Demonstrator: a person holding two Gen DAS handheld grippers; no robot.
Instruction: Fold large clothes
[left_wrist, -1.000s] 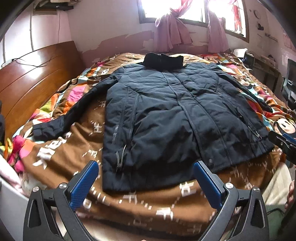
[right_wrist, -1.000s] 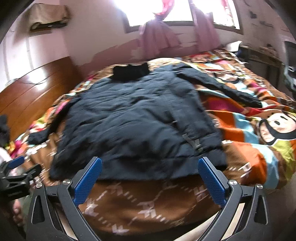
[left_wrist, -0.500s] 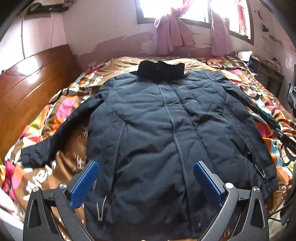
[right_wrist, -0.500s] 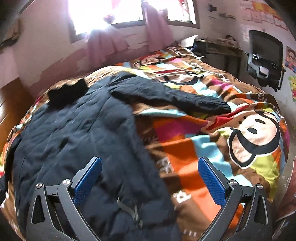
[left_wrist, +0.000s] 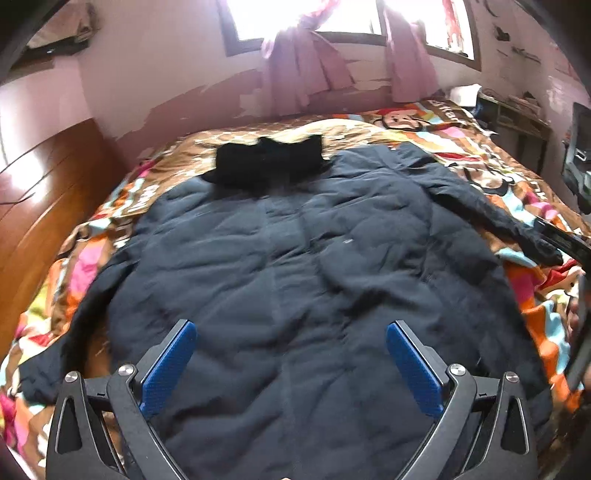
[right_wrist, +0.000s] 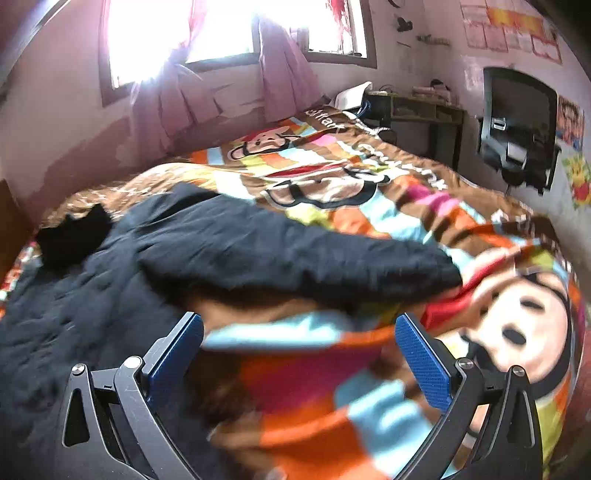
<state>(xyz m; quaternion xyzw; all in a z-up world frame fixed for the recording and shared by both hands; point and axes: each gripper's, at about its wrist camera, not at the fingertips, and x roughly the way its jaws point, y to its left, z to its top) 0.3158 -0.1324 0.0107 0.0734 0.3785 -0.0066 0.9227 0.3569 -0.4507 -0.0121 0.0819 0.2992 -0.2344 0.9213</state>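
A large dark navy padded jacket (left_wrist: 295, 280) lies flat on the bed, black collar (left_wrist: 269, 162) toward the window, sleeves spread out. My left gripper (left_wrist: 291, 362) is open and empty, hovering over the jacket's lower body. My right gripper (right_wrist: 299, 354) is open and empty over the bedspread, just in front of the jacket's right sleeve (right_wrist: 295, 258). That sleeve's cuff (right_wrist: 439, 273) lies on the cartoon print. The jacket body (right_wrist: 62, 325) fills the left of the right wrist view. The left sleeve (left_wrist: 74, 332) runs toward the headboard side.
A colourful monkey-print bedspread (right_wrist: 332, 184) covers the bed. A wooden headboard (left_wrist: 44, 206) stands at the left. A window with pink curtains (left_wrist: 306, 74) is behind the bed. A desk (right_wrist: 424, 122) and black office chair (right_wrist: 521, 125) stand at the right.
Both grippers moved forward over the bed. The left now hovers above the jacket body. The right swung rightward and closer to the right sleeve. Both stayed open.
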